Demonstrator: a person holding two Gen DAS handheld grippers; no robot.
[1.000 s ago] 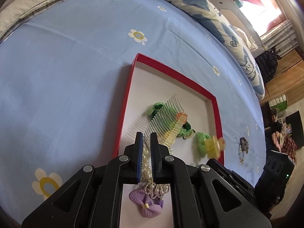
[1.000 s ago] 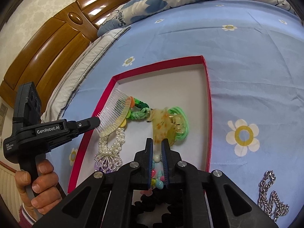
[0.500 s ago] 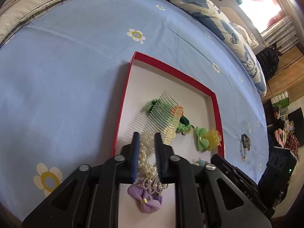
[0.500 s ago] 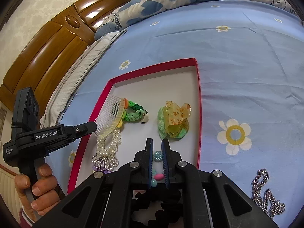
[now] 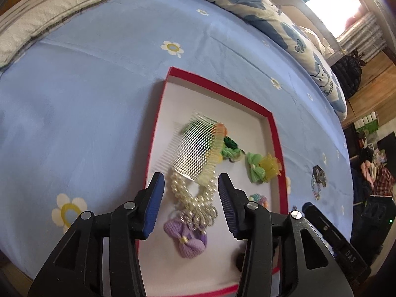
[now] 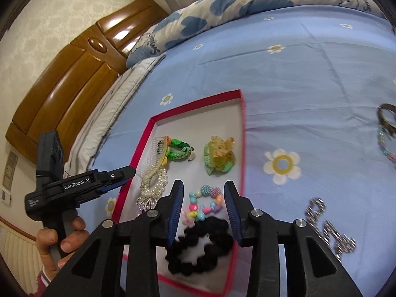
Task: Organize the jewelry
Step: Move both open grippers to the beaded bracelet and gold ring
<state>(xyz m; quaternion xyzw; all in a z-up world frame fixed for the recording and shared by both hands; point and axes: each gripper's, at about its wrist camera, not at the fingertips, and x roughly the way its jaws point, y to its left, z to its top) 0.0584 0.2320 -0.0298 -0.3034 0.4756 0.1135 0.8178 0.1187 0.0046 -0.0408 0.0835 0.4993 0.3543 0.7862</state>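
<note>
**Both grippers hang open over a red-rimmed tray of trinkets**

Now spread wide, the left gripper [image 5: 190, 182] hovers above the near end of a shallow white tray with a red rim [image 5: 276, 146], holding nothing. Directly beneath its parted jaws lies a pearl bracelet [image 5: 191, 194] with a silver ornament, touching a purple bow [image 5: 186, 238] at its near side. A clear comb [image 5: 195, 152] rests with one end on the pearls, and a green braided band [image 5: 229, 147] lies just beside it. Further along sits a green-and-yellow hair claw [image 5: 262, 167], close to the tray's far rim.

From the other side, the right gripper [image 6: 203, 195] is likewise released, jaws apart and empty. Between and below them lies a bracelet of multicoloured beads [image 6: 204, 204], with a black scrunchie [image 6: 199, 246] just nearer the camera; both are inside the tray. The left gripper's black handle shows at the tray's left edge, gripped by a hand [image 6: 58, 243].

Outside the tray, on the blue flowered bedsheet [image 6: 309, 79], a silver chain [image 6: 330, 230] lies to the right, blurred, and another beaded piece [image 6: 386, 133] sits at the picture's edge. A wooden headboard [image 6: 71, 84] stands behind.
</note>
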